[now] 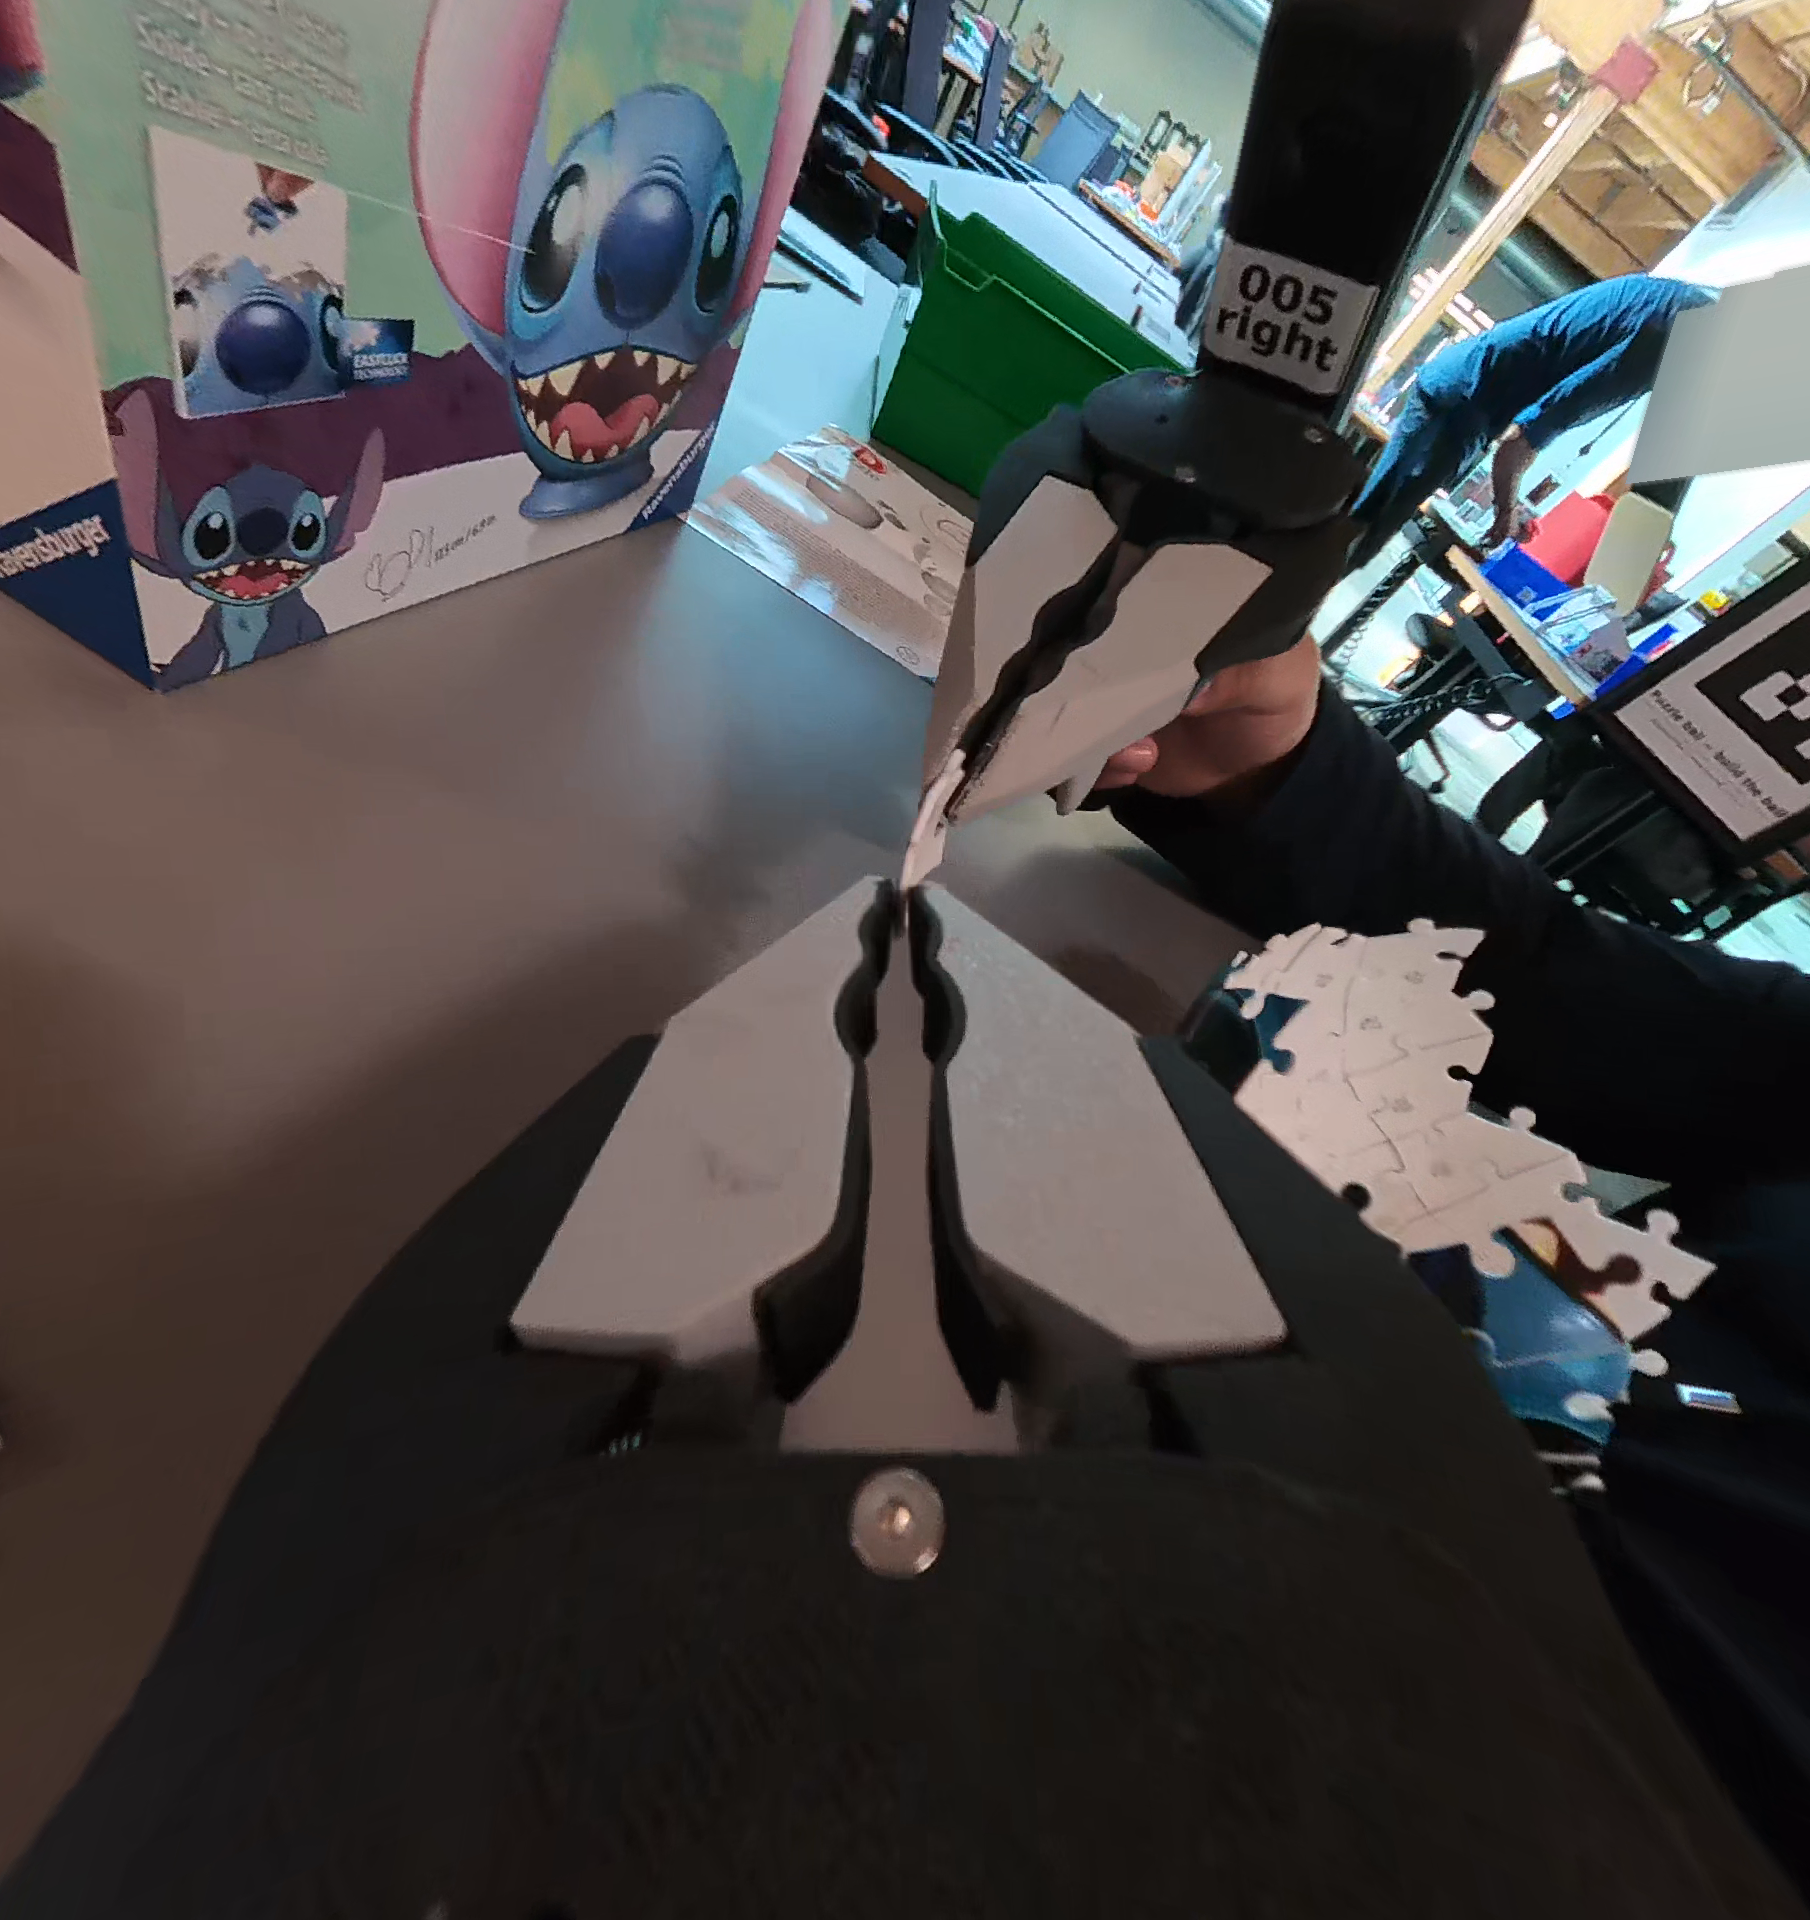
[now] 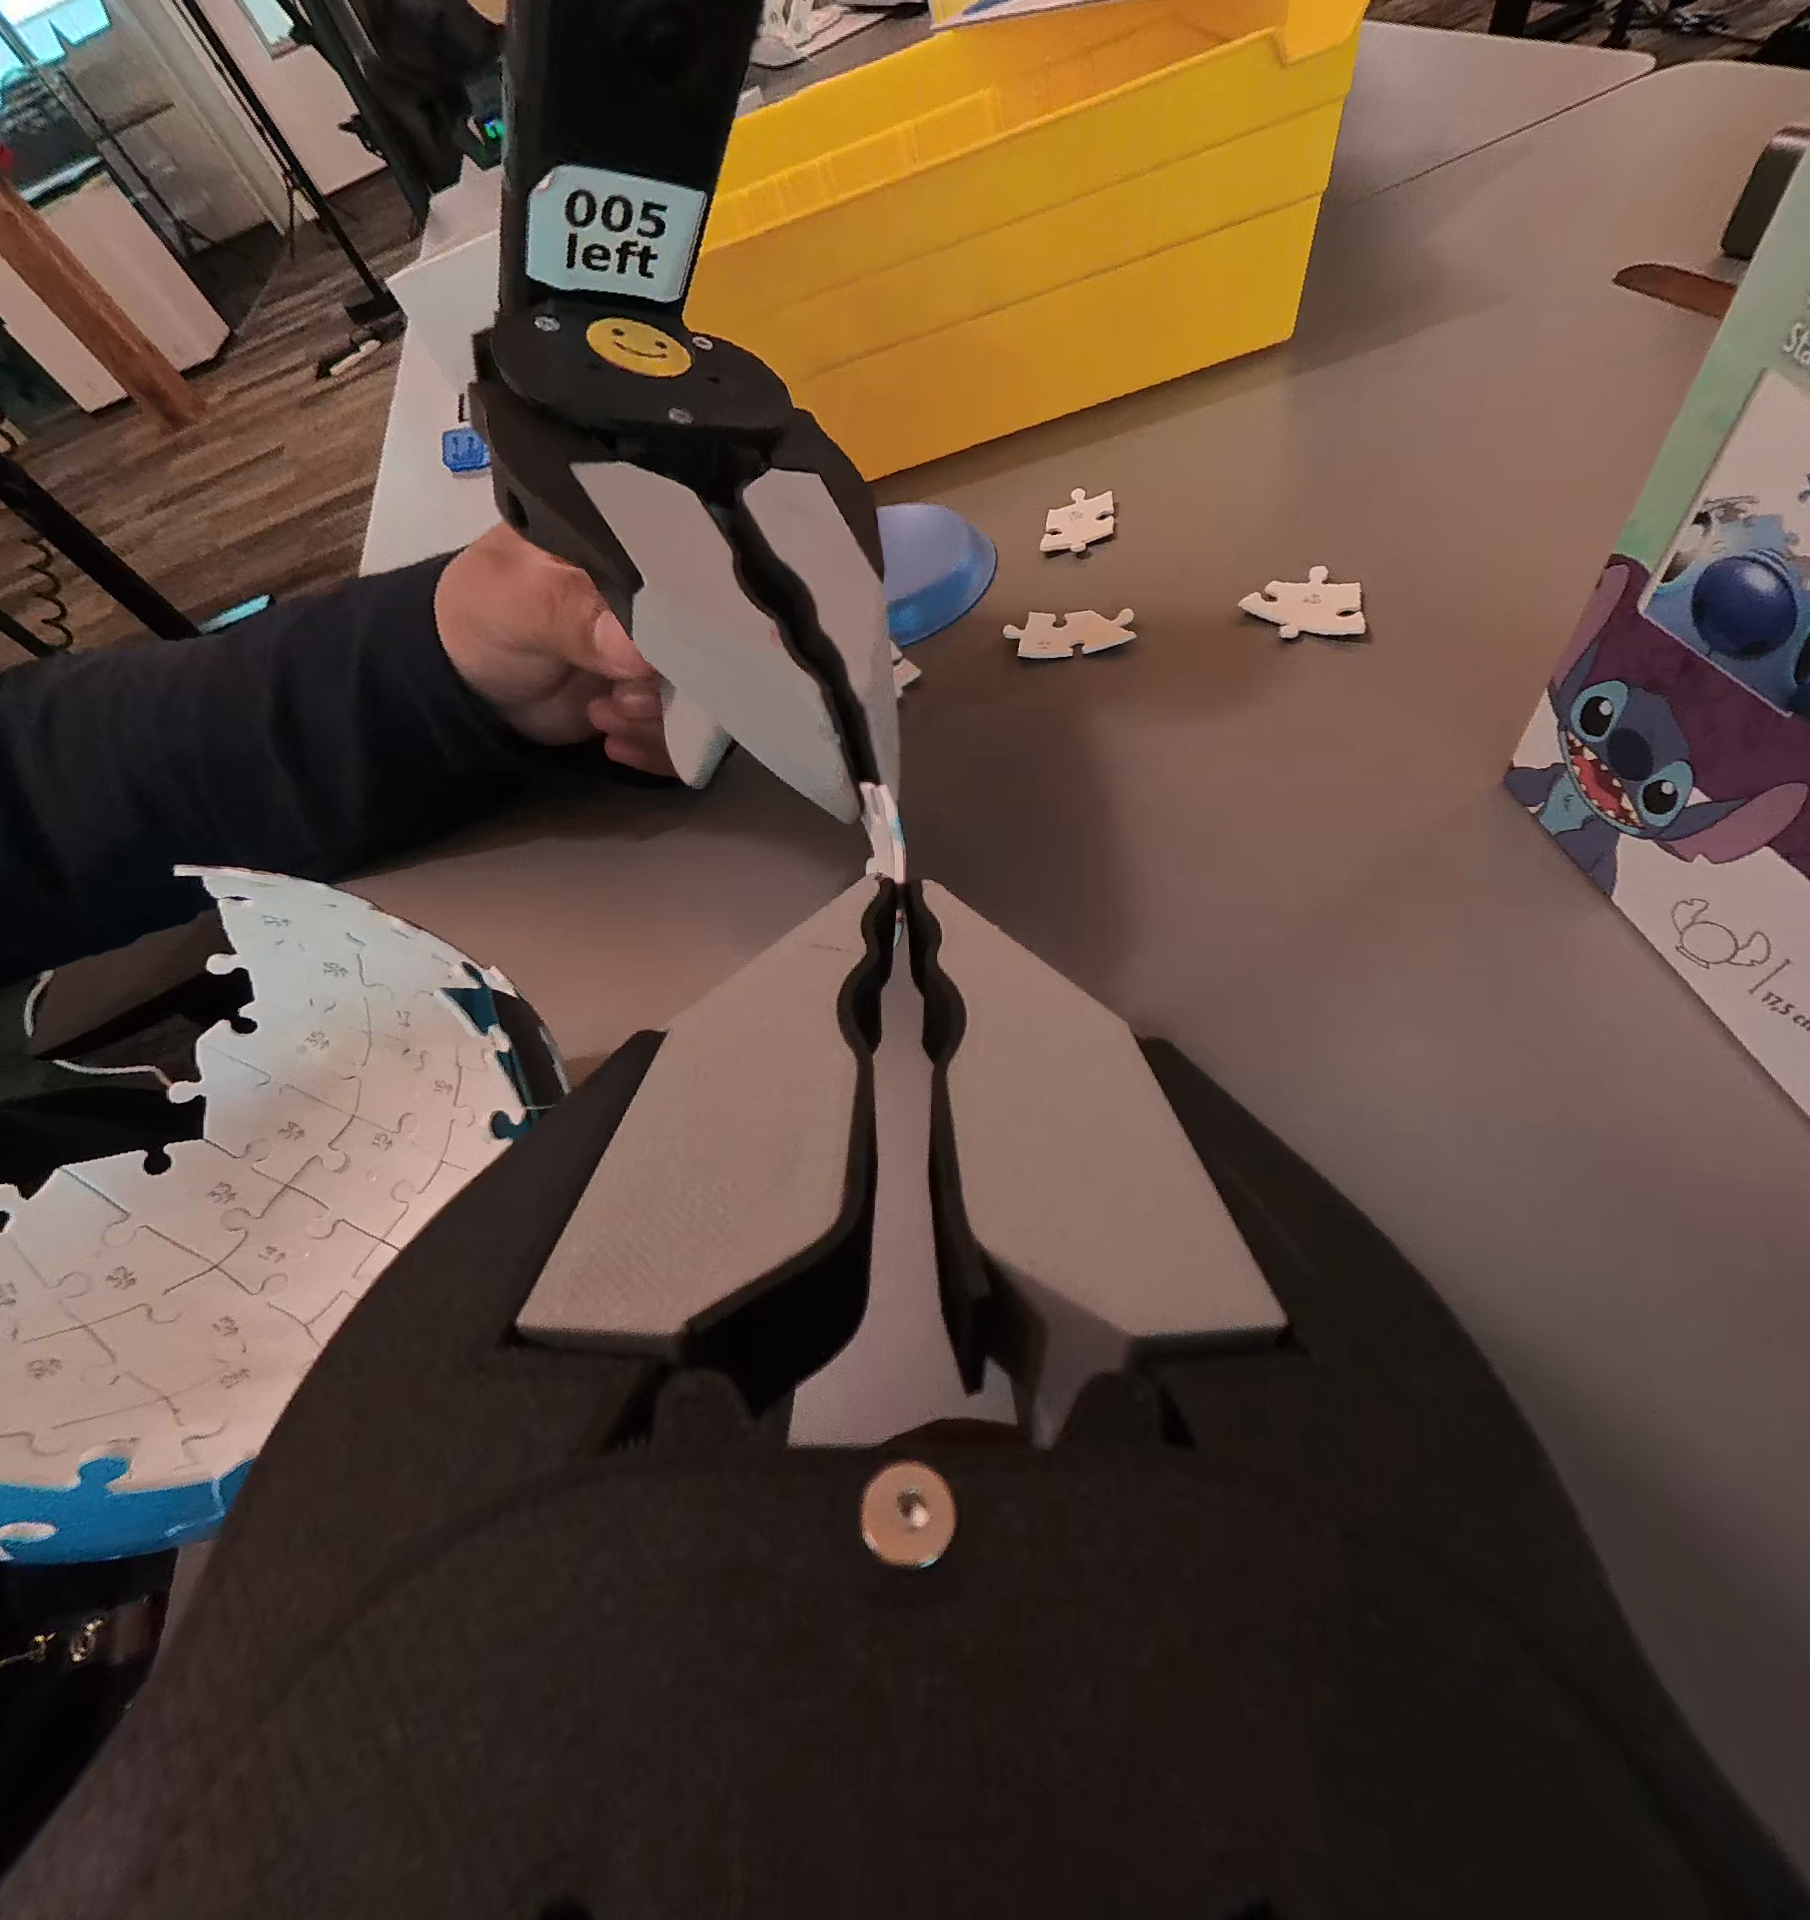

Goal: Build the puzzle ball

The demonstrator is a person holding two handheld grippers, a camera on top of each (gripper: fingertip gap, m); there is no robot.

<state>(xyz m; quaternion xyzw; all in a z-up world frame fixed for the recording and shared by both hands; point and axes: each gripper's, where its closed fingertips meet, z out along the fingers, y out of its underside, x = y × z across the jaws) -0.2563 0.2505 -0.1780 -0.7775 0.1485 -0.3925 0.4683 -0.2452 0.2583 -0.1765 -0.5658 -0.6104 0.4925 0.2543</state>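
- Both grippers meet tip to tip above the table (image 2: 1296, 831), and a small white piece (image 2: 888, 836) bridges the gap between them.
- Our left gripper (image 1: 899, 902) is clenched on one end of the piece; our right gripper (image 2: 896, 894) is clenched on the other end. We judge this to be a hand-over or a regrip, done in the air so the thin piece can be turned to a better angle for fitting.
- In the left wrist view the right gripper (image 1: 948, 805) comes in from above, with the piece (image 1: 927, 831) sticking out below its tips, edge-on to the camera.
- The half-built ball (image 2: 205, 1195) sits near the person's body, its white inner side facing up and its blue outside below. Its rim is jagged with open tabs, so much of the build is left.
- Three loose pieces (image 2: 1072, 632) lie white side up on the table, well apart from the ball, beside a blue stand (image 2: 932, 577).
- The box (image 1: 381, 343) stands upright at the table's far side, likely as a picture guide; a yellow bin (image 2: 1036, 260) sits behind the loose pieces.
- Next, we judge, one gripper must let go before the piece can go to the ball's rim.
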